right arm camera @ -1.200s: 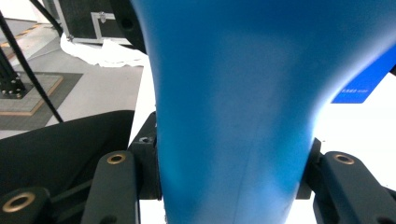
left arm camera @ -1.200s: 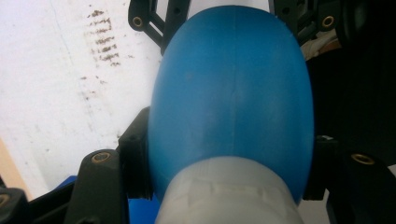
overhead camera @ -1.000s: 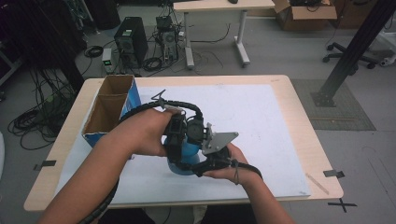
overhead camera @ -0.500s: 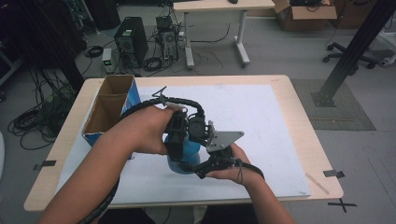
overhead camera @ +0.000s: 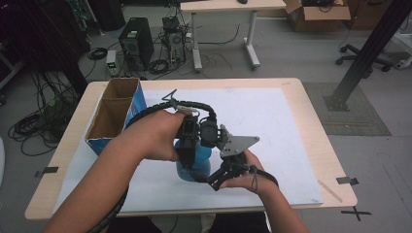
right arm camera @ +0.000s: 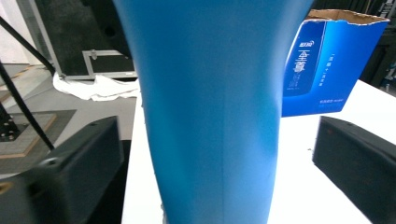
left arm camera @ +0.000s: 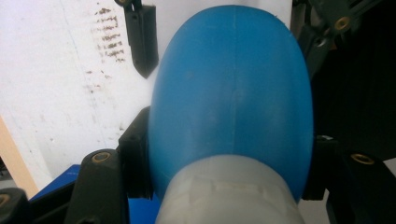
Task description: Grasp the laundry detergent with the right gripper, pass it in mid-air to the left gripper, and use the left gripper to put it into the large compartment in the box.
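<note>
- A smooth blue plastic bottle with a pale grey-white cap (overhead camera: 195, 158) stands near the front middle of the white sheet on the light wooden table (overhead camera: 311, 116), between the person's two hands.
- The left gripper (overhead camera: 187, 145) is clenched on it: in the left gripper view its two black jaws press both flanks of the bottle's broad rounded body (left arm camera: 231, 98), just beyond the cap.
- The right gripper (overhead camera: 218, 177) comes in low from the person's side. In the right gripper view its jaws flank the bottle (right arm camera: 212, 112) with white sheet visible on either side, so they look released, not yet touching.
- The shell looks like moulded plastic with a faint seam: probably stiff enough to take a firm squeeze, but glossy and curved, so slippery.
- The bulging body would likely squirt out of flat jaws; the narrower waist seen in the right gripper view or the stepped cap seem the safer places to take hold.
- Whether it is full cannot be told, so weight is uncertain.
- An open blue cardboard box (overhead camera: 114, 114) stands at the table's left, well apart.
</note>
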Action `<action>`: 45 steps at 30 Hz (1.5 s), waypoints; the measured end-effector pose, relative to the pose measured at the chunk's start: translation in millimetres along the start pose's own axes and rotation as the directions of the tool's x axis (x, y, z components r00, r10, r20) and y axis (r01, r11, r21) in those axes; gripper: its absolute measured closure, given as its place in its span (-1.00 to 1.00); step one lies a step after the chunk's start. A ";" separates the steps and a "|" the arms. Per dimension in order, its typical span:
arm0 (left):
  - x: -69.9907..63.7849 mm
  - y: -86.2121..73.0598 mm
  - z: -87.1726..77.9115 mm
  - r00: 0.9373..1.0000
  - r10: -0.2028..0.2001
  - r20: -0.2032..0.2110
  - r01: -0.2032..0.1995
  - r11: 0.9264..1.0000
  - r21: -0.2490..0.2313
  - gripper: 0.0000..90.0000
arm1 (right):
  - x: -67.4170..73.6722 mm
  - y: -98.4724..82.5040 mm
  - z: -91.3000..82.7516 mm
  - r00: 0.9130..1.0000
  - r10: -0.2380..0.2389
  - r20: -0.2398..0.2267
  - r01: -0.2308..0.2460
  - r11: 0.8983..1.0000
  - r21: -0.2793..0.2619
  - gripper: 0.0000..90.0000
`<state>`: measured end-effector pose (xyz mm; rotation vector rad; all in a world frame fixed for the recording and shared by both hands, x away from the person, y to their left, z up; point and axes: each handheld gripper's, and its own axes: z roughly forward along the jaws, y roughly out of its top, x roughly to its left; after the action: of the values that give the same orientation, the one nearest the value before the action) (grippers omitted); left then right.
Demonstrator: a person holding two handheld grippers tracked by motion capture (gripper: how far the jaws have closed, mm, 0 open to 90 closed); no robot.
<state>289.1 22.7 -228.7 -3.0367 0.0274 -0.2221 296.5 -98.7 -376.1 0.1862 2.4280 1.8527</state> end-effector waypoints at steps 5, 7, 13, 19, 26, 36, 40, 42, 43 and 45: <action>5.3 -0.4 -3.3 0.997 -0.074 0.018 0.074 0.997 0.012 -0.15 | -1.7 -1.0 -9.2 1.000 0.014 0.013 -0.014 1.000 -0.018 -1.00; 5.9 -0.7 -3.8 0.996 -0.090 0.023 0.090 0.996 0.015 -0.15 | -2.6 -0.6 -13.5 1.000 0.017 0.016 -0.017 1.000 -0.025 -1.00; 13.9 -3.4 -9.6 0.983 -0.181 0.041 0.180 0.983 0.027 -0.15 | -5.8 2.6 -34.0 0.998 0.023 0.061 -0.021 0.999 -0.039 -1.00; 22.0 -8.1 -20.7 0.963 -0.265 0.049 0.265 0.964 0.018 -0.15 | -6.9 6.5 -54.7 0.996 0.007 0.093 -0.003 0.999 -0.049 -1.00; 27.1 -8.1 -29.7 0.948 -0.316 0.033 0.315 0.949 0.027 -0.15 | -8.6 9.4 -70.5 0.993 0.001 0.118 0.005 0.999 -0.052 -1.00; 43.6 -25.2 -50.9 0.896 -0.443 0.008 0.443 0.896 -0.007 -0.15 | -11.7 15.5 -95.4 0.988 -0.008 0.151 0.016 0.999 -0.050 -1.00; 55.3 -38.0 -60.8 0.848 -0.530 0.007 0.530 0.848 -0.008 -0.15 | -14.4 18.3 -104.4 0.988 -0.015 0.156 0.021 0.999 -0.040 -1.00; 61.3 -45.9 -64.8 0.825 -0.565 0.007 0.565 0.825 -0.015 -0.15 | -19.0 22.6 -109.7 0.986 -0.020 0.163 0.023 1.000 -0.015 -1.00; 65.3 -51.7 -67.0 0.811 -0.585 0.007 0.585 0.811 -0.017 -0.15 | -19.0 22.6 -109.7 0.986 -0.020 0.163 0.023 1.000 -0.015 -1.00; 70.4 -60.9 -70.0 0.788 -0.616 0.004 0.616 0.787 -0.020 -0.16 | -22.8 26.8 -113.1 0.986 -0.025 0.163 0.024 1.000 0.009 -1.00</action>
<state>349.2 75.0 -143.6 -2.9467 -0.9830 -0.2681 304.7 -203.0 -320.6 0.2947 2.3167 1.7453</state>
